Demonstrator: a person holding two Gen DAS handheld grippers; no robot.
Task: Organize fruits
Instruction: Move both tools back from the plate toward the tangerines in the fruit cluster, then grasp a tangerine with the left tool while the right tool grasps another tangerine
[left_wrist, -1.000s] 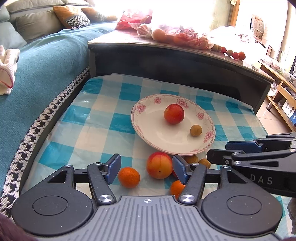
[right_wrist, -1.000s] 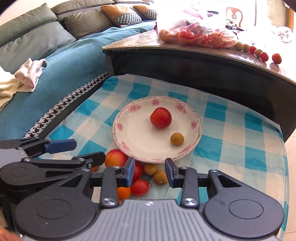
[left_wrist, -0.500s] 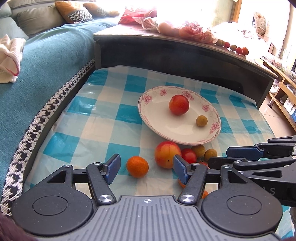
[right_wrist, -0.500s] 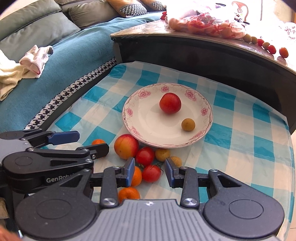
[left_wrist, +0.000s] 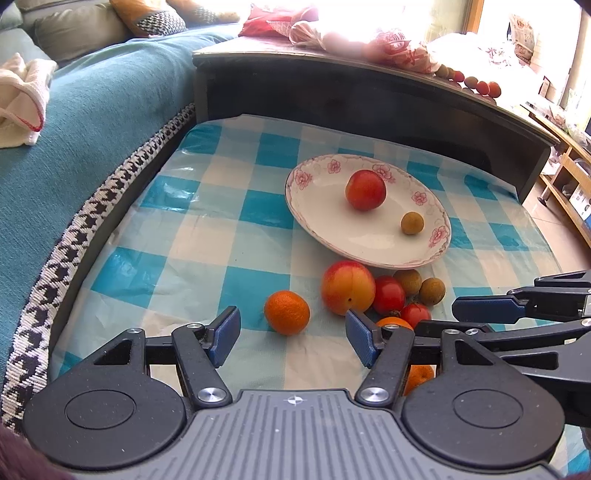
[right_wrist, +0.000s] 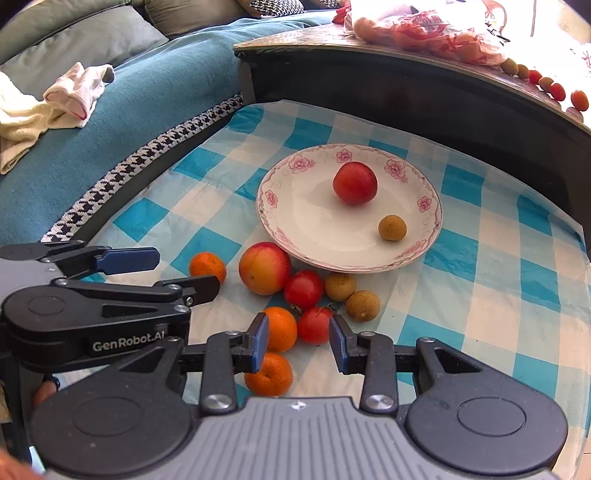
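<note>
both tongs have drawn back from the plate and hang released, the left tongs behind the lone orange, the right tongs nearest a tomato, so another pickup looks next.

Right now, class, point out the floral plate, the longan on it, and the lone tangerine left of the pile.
floral plate (right_wrist: 303, 221), right wrist view, bare inner surface.
longan (right_wrist: 392, 228), right wrist view, centre.
tangerine (left_wrist: 287, 312), left wrist view, centre.

On the table, the plate (a peach and longan in it) sits behind the loose fruit pile, just beyond my right claw.
</note>
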